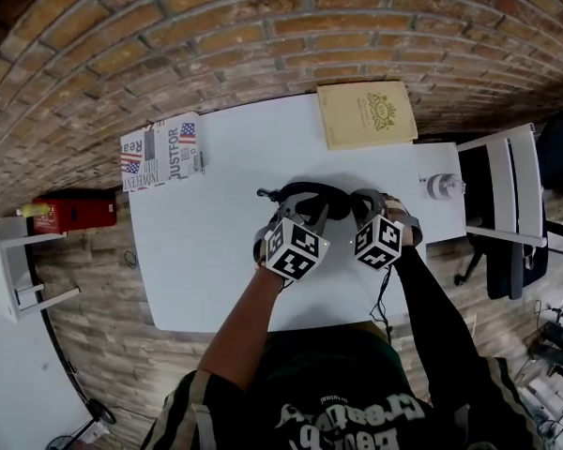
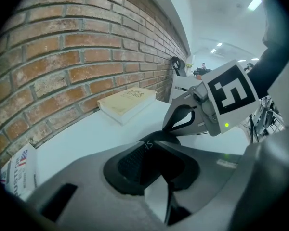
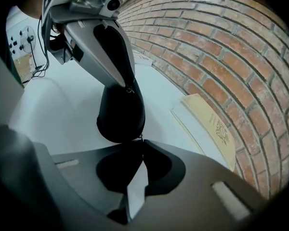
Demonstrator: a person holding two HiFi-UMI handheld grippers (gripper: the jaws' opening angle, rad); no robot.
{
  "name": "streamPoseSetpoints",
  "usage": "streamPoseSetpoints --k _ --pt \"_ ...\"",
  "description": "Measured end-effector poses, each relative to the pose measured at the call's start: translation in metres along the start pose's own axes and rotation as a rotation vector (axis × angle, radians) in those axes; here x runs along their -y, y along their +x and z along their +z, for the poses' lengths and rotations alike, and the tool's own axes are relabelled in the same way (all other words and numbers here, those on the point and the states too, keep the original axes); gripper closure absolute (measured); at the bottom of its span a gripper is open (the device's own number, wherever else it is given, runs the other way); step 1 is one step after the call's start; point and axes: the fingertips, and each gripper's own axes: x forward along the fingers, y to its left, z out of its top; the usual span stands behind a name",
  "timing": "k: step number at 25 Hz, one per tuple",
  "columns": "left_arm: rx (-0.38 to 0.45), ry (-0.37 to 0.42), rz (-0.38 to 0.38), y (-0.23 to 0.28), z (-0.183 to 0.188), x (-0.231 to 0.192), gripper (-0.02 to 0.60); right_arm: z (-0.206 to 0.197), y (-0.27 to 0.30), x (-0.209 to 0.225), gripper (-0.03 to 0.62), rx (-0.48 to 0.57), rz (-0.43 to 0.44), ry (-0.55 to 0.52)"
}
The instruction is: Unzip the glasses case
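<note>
A black glasses case [image 1: 310, 195] lies on the white table [image 1: 206, 242], just ahead of both marker cubes. My left gripper [image 1: 296, 217] is shut on one end of it; in the left gripper view the dark textured case [image 2: 135, 165] fills the gap between the grey jaws. In the right gripper view the case [image 3: 120, 112] lies just beyond the jaws. My right gripper [image 3: 140, 142] is shut there on a small metal zipper pull [image 3: 140, 138] at the case's near edge. The left gripper's grey fingers [image 3: 111, 52] reach down onto the case's far end.
A cream book [image 1: 366, 112] lies at the table's far right by the brick wall. A printed magazine [image 1: 161, 153] sits at the far left corner. A small white round object [image 1: 441, 187] stands at the right edge, with a white chair [image 1: 507, 190] beyond it.
</note>
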Motion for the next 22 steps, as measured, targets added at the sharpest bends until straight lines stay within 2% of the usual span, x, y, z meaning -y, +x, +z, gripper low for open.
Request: streamPoseSetpoints --k 3,8,11,14,17,22 --pt "0.018 -0.042 0.007 0.0 0.002 -0.002 0.517 -0.001 0.0 -0.001 0.58 0.004 0.01 0.019" --pt "0.058 -0.091 0.064 -0.013 0.011 0.0 0.511 -0.005 -0.008 -0.006 0.58 -0.007 0.004 0.179" --pt "0.079 -0.094 0.025 -0.021 0.01 0.025 0.477 -0.009 -0.016 -0.016 0.58 -0.016 0.016 0.289" --pt "0.042 -0.095 -0.019 -0.019 -0.008 0.046 0.465 -0.009 -0.024 -0.032 0.58 -0.02 0.043 0.357" --pt "0.003 -0.105 -0.03 -0.021 -0.03 0.052 0.467 -0.004 -0.03 -0.052 0.58 -0.02 0.068 0.385" --pt "0.006 -0.171 -0.017 -0.041 -0.053 0.042 0.456 0.007 -0.033 -0.089 0.58 -0.028 0.114 0.369"
